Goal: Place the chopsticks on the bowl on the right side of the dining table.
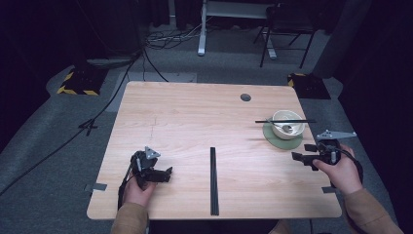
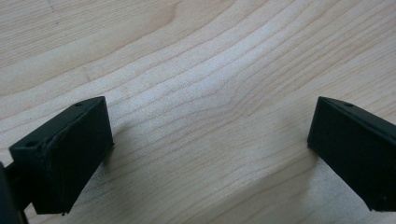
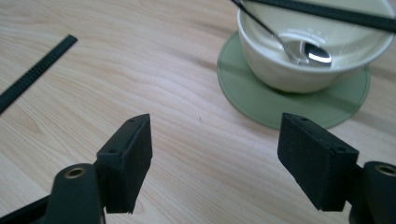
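bowl [image 1: 288, 124] cream; coaster [image 1: 278, 139] green; chopsticks [image 1: 213, 181] black; table [image 1: 185, 117] pale woodgrain

Dim room, grey floor, my light wood table in the middle.

Ahead of my claws, past the far table [image 1: 195, 105] edge, grey carpet [image 1: 234, 63] runs into darkness, and only the tabletop is well lit. Far ahead stands a white desk leg [image 1: 202, 29], with loose cables [image 1: 170, 36] on the floor at its left. Ahead and right of my right claw a black chair [image 1: 287, 27] stands. Yellow-black striped blocks [image 1: 80, 80] sit off both far table corners. Left of my left claw a cable [image 1: 58, 144] trails across the carpet. A round hole [image 1: 246, 97] marks the tabletop far ahead.
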Demonstrator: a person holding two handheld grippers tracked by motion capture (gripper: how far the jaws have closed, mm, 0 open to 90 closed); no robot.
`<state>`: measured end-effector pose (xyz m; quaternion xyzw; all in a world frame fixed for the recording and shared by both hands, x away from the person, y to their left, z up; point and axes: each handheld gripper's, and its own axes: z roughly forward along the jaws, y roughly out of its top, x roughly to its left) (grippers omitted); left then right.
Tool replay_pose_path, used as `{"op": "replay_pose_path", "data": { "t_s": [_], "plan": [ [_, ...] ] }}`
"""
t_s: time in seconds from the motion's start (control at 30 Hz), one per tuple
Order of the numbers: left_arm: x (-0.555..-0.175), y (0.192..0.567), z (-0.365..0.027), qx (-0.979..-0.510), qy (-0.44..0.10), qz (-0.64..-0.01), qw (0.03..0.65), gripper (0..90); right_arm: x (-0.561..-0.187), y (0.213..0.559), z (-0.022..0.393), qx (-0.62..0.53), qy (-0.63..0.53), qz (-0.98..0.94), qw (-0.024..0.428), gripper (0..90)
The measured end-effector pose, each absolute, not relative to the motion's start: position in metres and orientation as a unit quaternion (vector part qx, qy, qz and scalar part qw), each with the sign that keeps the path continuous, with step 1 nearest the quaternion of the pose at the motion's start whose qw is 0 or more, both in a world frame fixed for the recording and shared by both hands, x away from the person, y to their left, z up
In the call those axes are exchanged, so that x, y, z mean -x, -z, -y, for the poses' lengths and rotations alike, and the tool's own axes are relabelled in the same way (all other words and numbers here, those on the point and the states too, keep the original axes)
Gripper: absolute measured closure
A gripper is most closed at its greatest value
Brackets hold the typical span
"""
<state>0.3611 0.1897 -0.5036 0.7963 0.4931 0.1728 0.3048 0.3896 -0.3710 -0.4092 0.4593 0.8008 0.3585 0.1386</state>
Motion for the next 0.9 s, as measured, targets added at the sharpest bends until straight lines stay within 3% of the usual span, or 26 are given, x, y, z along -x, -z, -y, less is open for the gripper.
{"op": "replay_pose_path", "data": {
  "t_s": [0.3,0.9],
  "plan": [
    [-0.361,0.504,-0.19,-0.796,-0.173,-0.493,0.305,0.3,-0.381,0.441,0.379,-0.469,-0.36,-0.796,0.128,25.9],
    [-0.361,0.504,-0.19,-0.796,-0.174,-0.493,0.305,0.3,-0.352,0.494,0.389,-0.431,-0.335,-0.823,0.159,22.3]
  ]
}}
